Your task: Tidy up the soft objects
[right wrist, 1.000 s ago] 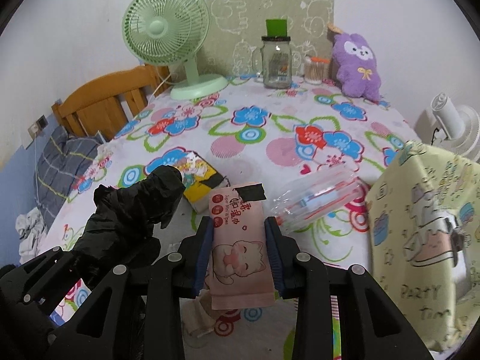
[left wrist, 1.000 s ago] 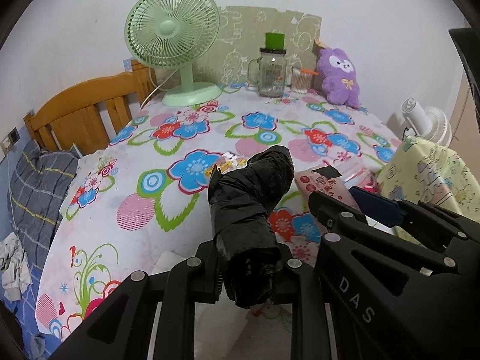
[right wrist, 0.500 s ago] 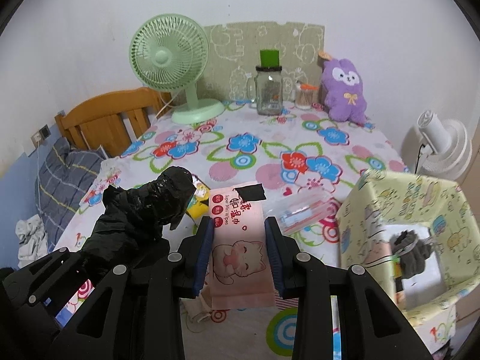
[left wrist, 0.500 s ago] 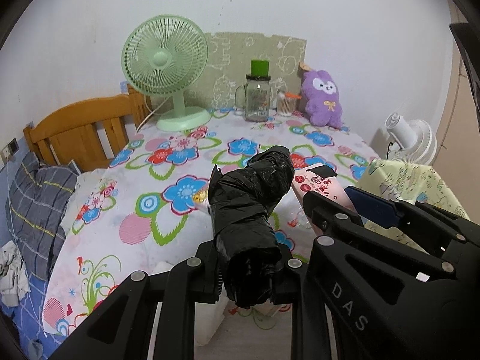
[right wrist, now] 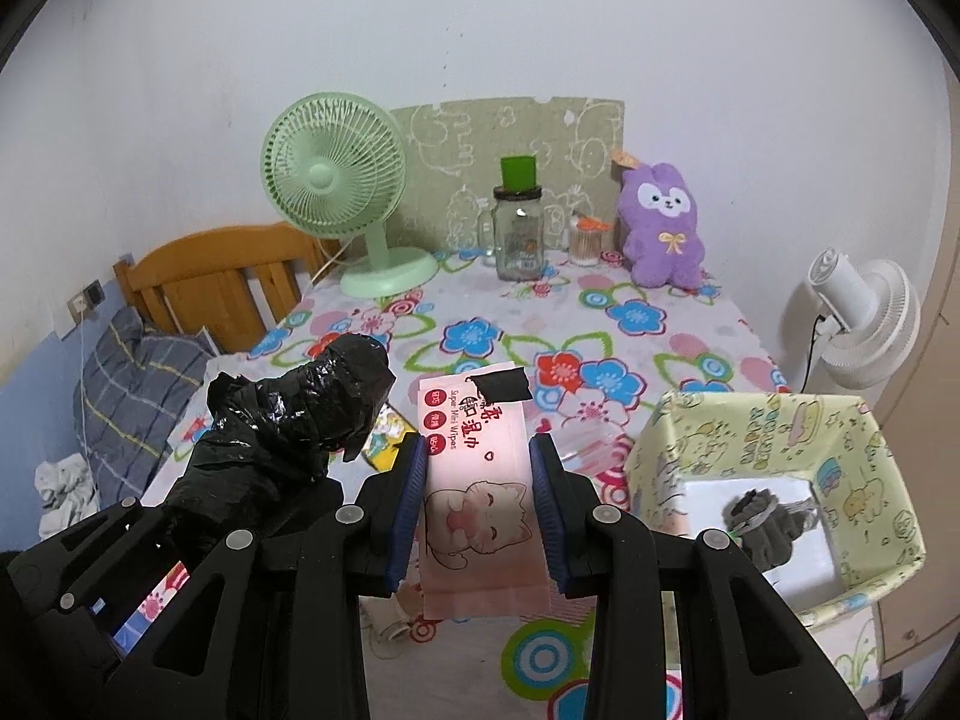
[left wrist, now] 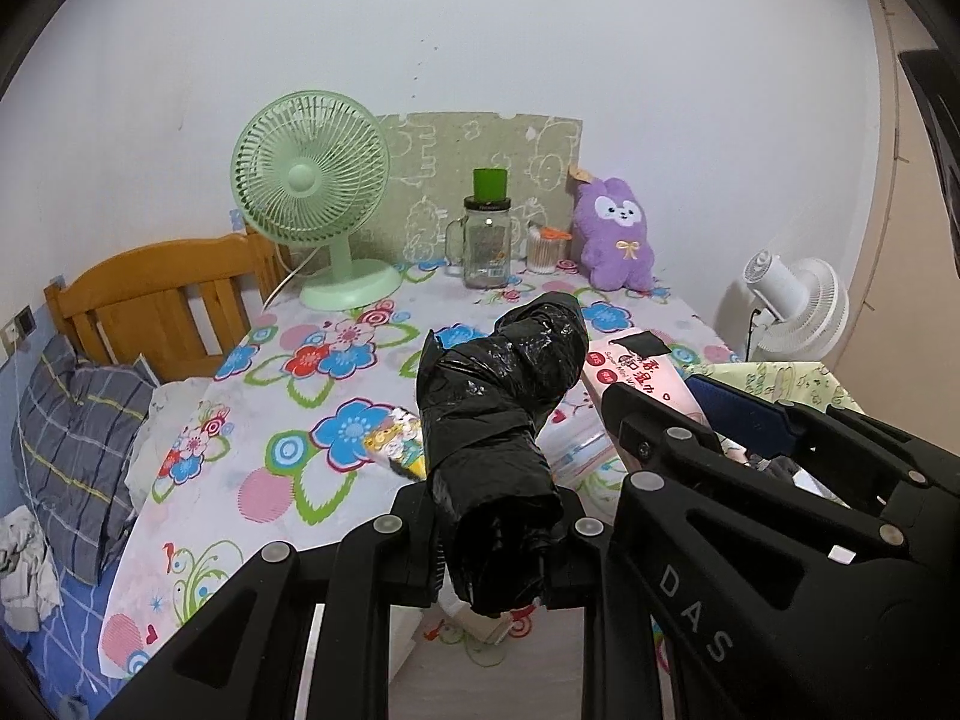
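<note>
My left gripper (left wrist: 498,540) is shut on a roll of black plastic bags (left wrist: 498,414) and holds it high above the flowered table (left wrist: 288,396). It also shows in the right wrist view (right wrist: 294,426). My right gripper (right wrist: 480,510) is shut on a pink pack of wet wipes (right wrist: 480,480) with a cat drawing, also lifted; the pack shows in the left wrist view (left wrist: 642,372). A yellow-green fabric box (right wrist: 774,420) stands at the right, with a dark soft item (right wrist: 762,522) inside.
A green fan (left wrist: 312,198), a glass jar (left wrist: 486,246), a small cup (left wrist: 546,246) and a purple plush (left wrist: 618,240) stand at the table's back. A yellow snack pack (left wrist: 396,441) and a clear pouch (left wrist: 576,450) lie on the table. A wooden headboard (left wrist: 156,306) and bed are left; a white fan (right wrist: 864,312) is right.
Both grippers have risen and pulled back from the table with their objects held. The inside of the fabric box has come into the right wrist view.
</note>
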